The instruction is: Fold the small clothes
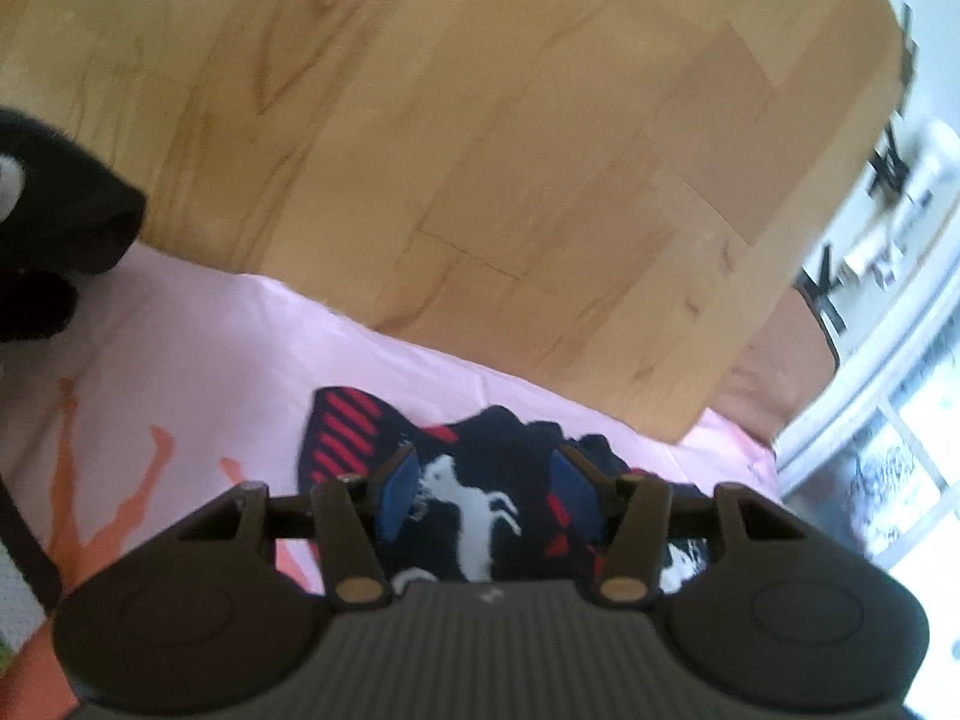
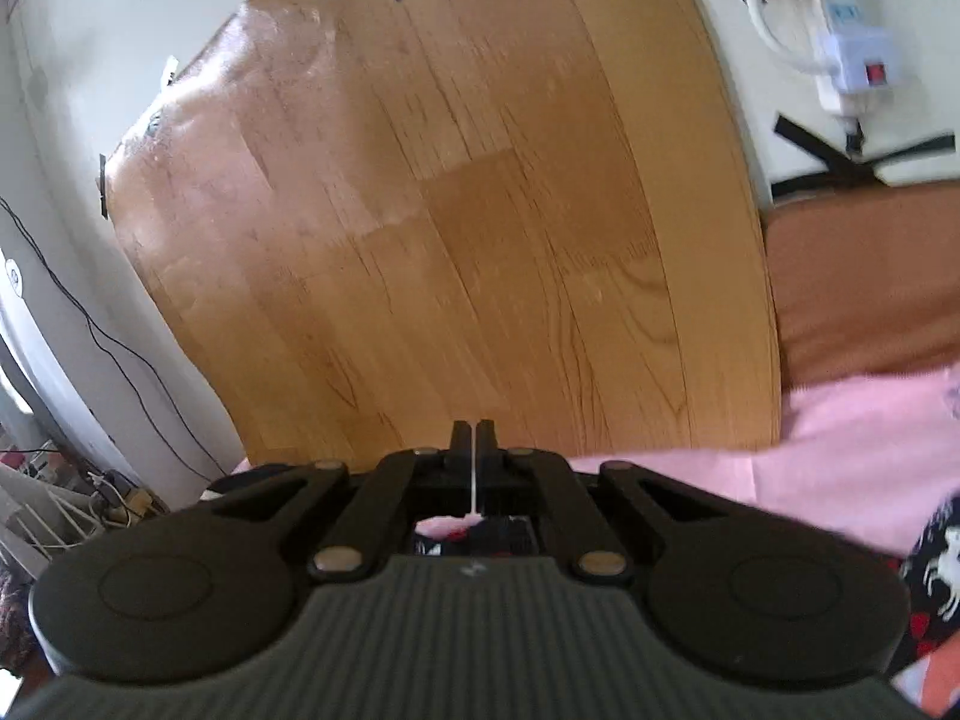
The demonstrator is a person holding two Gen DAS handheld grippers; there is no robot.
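Note:
A small navy garment [image 1: 480, 480] with red stripes and white horses lies crumpled on a pink cloth [image 1: 252, 336]. My left gripper [image 1: 483, 480] is open, its blue pads on either side of the garment, just above it. My right gripper [image 2: 473, 438] is shut, fingers pressed together with nothing visible between them. A bit of the garment shows under it [image 2: 480, 537] and at the lower right [image 2: 942, 570] of the right wrist view, on the pink cloth [image 2: 810, 450].
A wooden tabletop [image 1: 480, 150] stretches beyond the pink cloth. A black fabric item [image 1: 48, 228] sits at the left edge. A white power strip [image 2: 852, 42] and cables [image 2: 90, 324] lie off the table. A brown surface [image 2: 864, 276] lies to the right.

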